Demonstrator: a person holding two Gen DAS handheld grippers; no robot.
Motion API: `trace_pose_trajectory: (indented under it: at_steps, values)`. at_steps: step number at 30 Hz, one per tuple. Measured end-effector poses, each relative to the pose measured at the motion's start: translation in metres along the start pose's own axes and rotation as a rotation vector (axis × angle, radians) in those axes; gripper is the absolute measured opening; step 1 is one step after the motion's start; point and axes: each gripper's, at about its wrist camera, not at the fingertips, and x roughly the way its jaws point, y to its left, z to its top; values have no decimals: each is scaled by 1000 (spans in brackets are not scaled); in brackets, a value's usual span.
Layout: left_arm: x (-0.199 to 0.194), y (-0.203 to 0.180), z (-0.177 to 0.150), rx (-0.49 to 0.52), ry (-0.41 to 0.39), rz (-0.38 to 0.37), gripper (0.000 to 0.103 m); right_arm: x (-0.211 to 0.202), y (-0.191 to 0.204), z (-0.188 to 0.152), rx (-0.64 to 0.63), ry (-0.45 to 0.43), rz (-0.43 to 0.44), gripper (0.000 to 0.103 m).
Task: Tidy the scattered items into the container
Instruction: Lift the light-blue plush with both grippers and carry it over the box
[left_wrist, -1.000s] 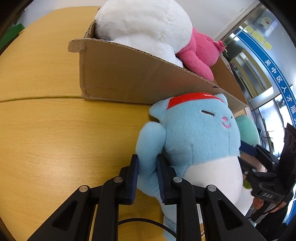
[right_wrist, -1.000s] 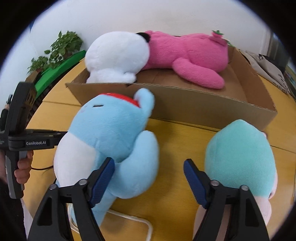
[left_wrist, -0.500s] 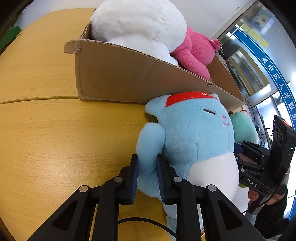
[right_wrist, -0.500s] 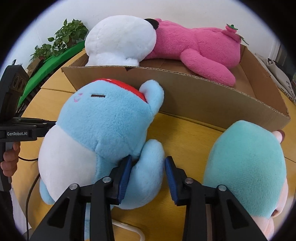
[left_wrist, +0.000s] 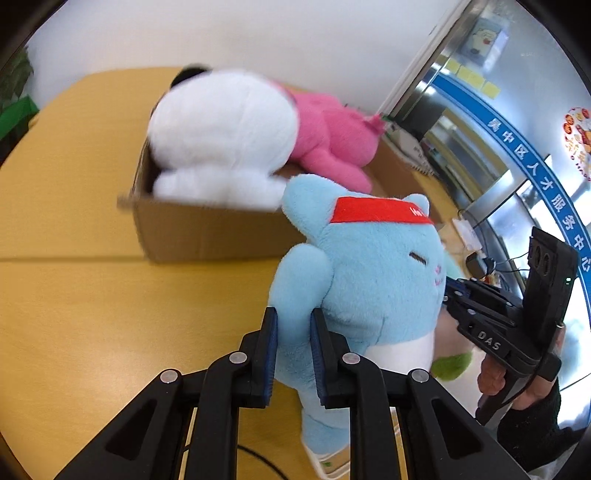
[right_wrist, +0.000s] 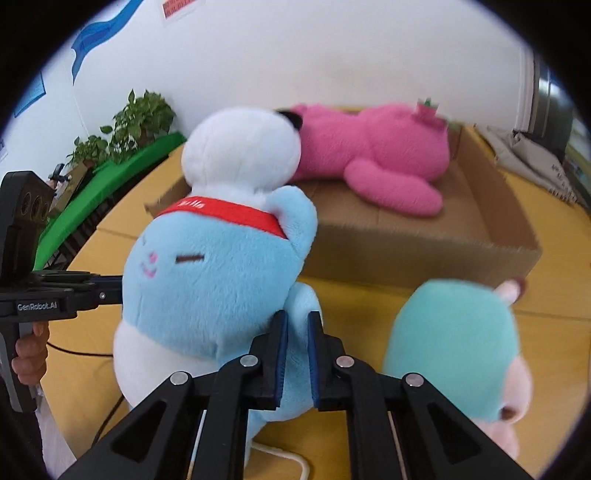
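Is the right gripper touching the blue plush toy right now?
Touching. The right wrist view shows the right gripper with its jaws closed on one arm of the blue plush toy, fur pressed between them.

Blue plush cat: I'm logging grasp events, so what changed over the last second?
The right claw closed on one arm of the blue plush cat, and both claws raised it toward the cardboard box. The left claw kept its grip on the other arm; the teal plush stayed put.

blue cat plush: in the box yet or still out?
Out. The blue cat plush sits upright in front of the cardboard box, with the left gripper and right gripper each shut on an arm.
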Motion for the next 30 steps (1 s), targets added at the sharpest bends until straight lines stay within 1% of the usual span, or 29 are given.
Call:
trace_pose_trajectory:
  at_steps: [2,3,4,5,6,7,9,10,11,12,13,14,15,16,17,18,19,20,21,22,25,27,28,30]
  values:
    - [-11,-13,14,22,-51,-14,16,-9,-6,11,2,-36,-17,8]
    - [-15,-19,21,34,-70,-28,15,-13,-10,16,7,-56,-21,2]
    - [-19,-27,29,52,-89,-44,14,-19,-13,23,15,-79,-8,0]
    - [-21,-35,38,78,-108,-42,13,-25,-16,28,16,-99,-9,0]
    - [-21,-43,48,104,-128,-38,8,-30,-17,35,-5,-120,-21,0]
    - [-20,-50,56,121,-145,-41,0,-34,-14,43,-30,-143,-25,0]
    - [-11,-58,72,145,-148,-44,0,-40,-13,56,-52,-188,-13,0]
    - [-4,-60,77,151,-134,-29,0,-40,-13,62,-57,-196,-14,0]
    - [4,-60,81,160,-119,7,0,-38,-16,66,-49,-193,-17,0]
    - [12,-58,82,169,-103,55,0,-35,-21,67,-22,-183,-15,1]
    - [18,-54,81,163,-90,77,0,-30,-29,66,23,-161,0,2]
    - [21,-47,78,143,-79,82,0,-24,-38,61,69,-129,25,17]
    - [22,-37,75,119,-74,84,0,-17,-46,55,109,-102,47,45]
    - [21,-29,72,103,-73,91,2,-14,-51,47,142,-95,57,58]
    - [21,-23,67,94,-69,103,5,-13,-56,40,177,-91,77,75]
    - [21,-16,64,91,-69,123,17,-11,-60,34,208,-81,112,76]
    - [21,-9,61,91,-70,145,34,-8,-61,30,226,-71,143,76]
    - [20,-2,57,90,-75,159,45,-7,-59,27,223,-71,155,76]
    - [18,5,53,89,-85,160,64,-7,-53,25,202,-76,157,76]
    - [16,10,51,90,-98,151,74,-8,-47,24,179,-81,163,76]
    - [15,25,51,98,-107,73,78,-5,-31,25,136,-86,212,77]
    - [22,29,56,142,-86,43,83,2,-23,24,131,-68,251,79]
    - [28,30,59,172,-70,31,83,5,-19,22,133,-56,272,80]
    - [40,31,65,219,-33,0,83,15,-14,18,144,-32,279,80]
